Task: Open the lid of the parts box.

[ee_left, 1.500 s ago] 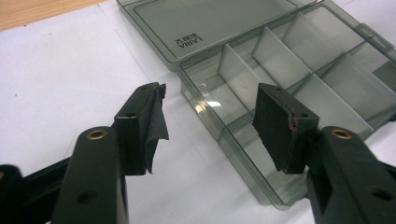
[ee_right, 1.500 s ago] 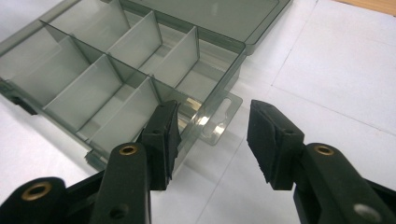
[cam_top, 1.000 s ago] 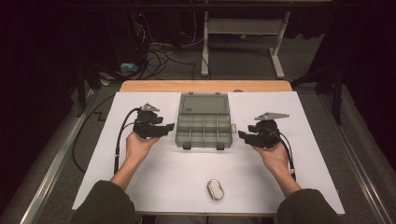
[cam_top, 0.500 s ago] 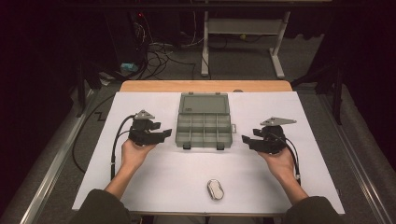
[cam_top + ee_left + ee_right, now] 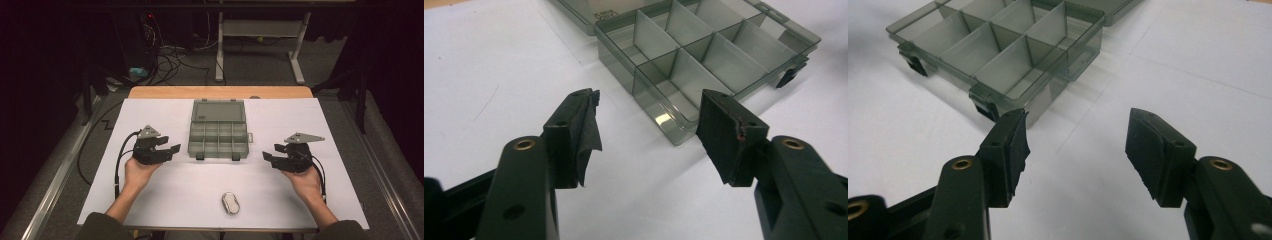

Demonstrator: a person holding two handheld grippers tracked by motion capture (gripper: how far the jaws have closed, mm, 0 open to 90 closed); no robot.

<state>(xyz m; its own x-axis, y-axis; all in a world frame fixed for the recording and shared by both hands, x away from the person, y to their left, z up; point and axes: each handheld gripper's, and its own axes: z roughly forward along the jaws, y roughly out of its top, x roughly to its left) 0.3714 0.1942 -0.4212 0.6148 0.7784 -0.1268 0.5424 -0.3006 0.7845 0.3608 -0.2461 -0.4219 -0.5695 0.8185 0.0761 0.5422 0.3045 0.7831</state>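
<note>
In the high view, the smoky translucent plastic compartment box (image 5: 218,138) lies open mid-table on the white sheet, its lid folded flat to the far side, with the left gripper (image 5: 169,148) to its left and the right gripper (image 5: 268,158) to its right, both near it. The left gripper view shows wide, empty jaws facing the box's near left corner (image 5: 674,131). The right gripper view shows wide, empty jaws near the latch edge. The box looks light, stiff and slick; pinching a thin outer wall seems best.

White table (image 5: 165,112); open compartment box (image 5: 218,133); small oval object (image 5: 230,202)
</note>
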